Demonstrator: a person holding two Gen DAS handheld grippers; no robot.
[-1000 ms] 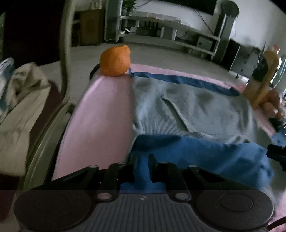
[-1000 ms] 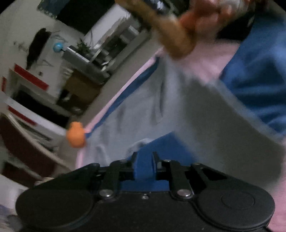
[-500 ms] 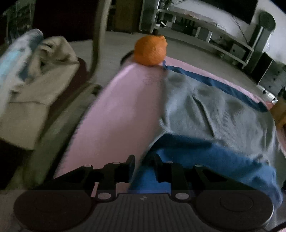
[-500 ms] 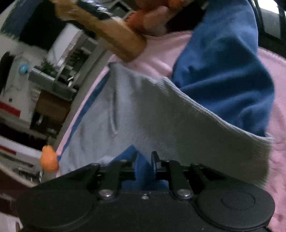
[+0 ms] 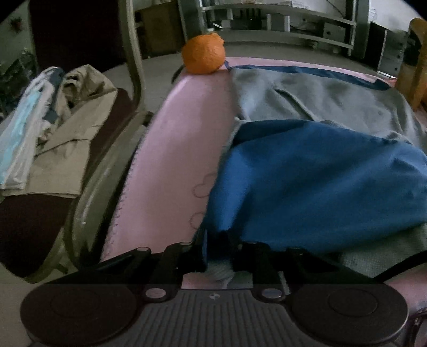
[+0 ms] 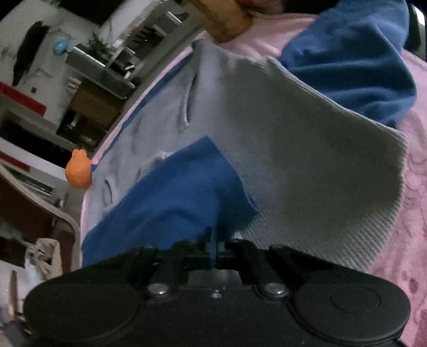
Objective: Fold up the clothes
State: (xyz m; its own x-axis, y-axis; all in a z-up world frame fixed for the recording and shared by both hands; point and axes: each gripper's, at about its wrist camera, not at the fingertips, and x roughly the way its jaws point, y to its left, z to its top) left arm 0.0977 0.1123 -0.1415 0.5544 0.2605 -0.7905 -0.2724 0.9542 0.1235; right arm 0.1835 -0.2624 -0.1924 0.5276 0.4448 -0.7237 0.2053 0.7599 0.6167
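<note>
A grey knit garment point(image 5: 333, 106) with blue parts lies spread on a pink cover point(image 5: 186, 138). A blue flap point(image 5: 307, 186) is folded over its near half. My left gripper point(image 5: 218, 248) sits low at the flap's near left edge. Its jaws stand a little apart, and pale cloth and pink cover show through the gap. In the right wrist view the grey panel point(image 6: 307, 149) drapes across a blue fold point(image 6: 173, 197). My right gripper point(image 6: 218, 240) is shut on that blue fold's edge. More blue cloth point(image 6: 352, 58) lies beyond.
An orange ball-like object point(image 5: 204, 53) point(image 6: 78, 170) rests at the cover's far corner. A chair point(image 5: 133, 66) on the left carries a heap of pale clothes point(image 5: 61, 128). A hand-held wooden handle point(image 6: 221, 18) shows at the far side. Shelving point(image 5: 280, 16) lines the back wall.
The blue flap has come down over the grey garment's near half. The left jaws, shut on blue cloth a second ago, now stand apart. The right gripper keeps its hold on the blue fold.
</note>
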